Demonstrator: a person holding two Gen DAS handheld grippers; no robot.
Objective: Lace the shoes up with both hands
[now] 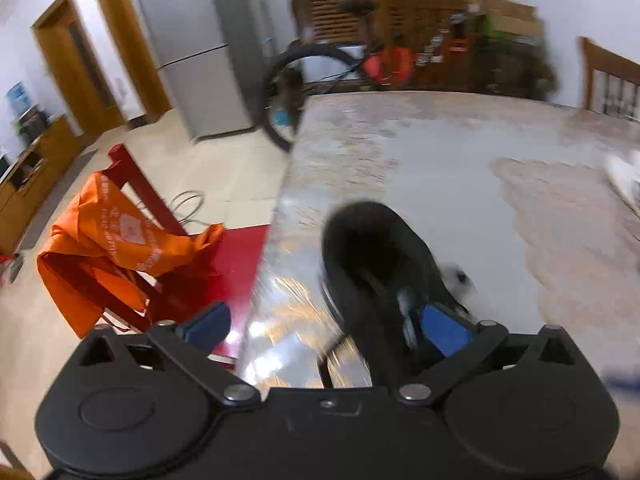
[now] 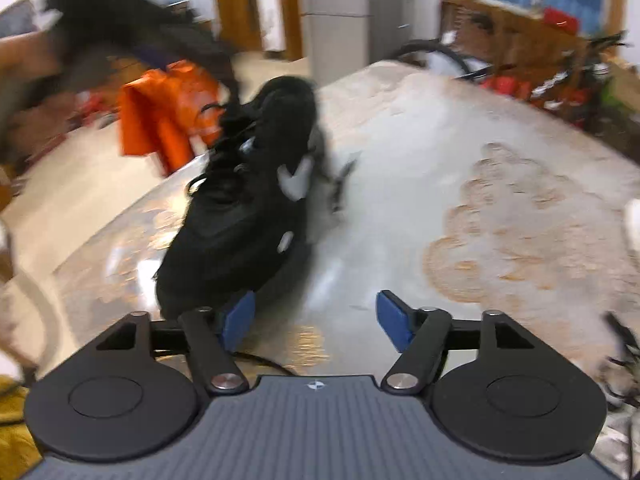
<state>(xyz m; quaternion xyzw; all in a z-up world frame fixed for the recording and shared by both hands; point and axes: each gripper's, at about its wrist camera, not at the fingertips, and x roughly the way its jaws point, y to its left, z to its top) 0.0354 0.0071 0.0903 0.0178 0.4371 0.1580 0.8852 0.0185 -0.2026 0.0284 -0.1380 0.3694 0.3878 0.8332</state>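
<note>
Right wrist view: glossy patterned table [image 2: 440, 152], soft black shoe [image 2: 248, 200], both tongs [image 2: 316, 322] agape, empty.

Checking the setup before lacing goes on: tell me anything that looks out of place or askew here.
The black shoe lies close to the table edge, with its laces loose and tangled instead of tied. An orange bag hangs crumpled over a red chair beside the table. Both pictures are blurred, so finer faults cannot be told.
</note>
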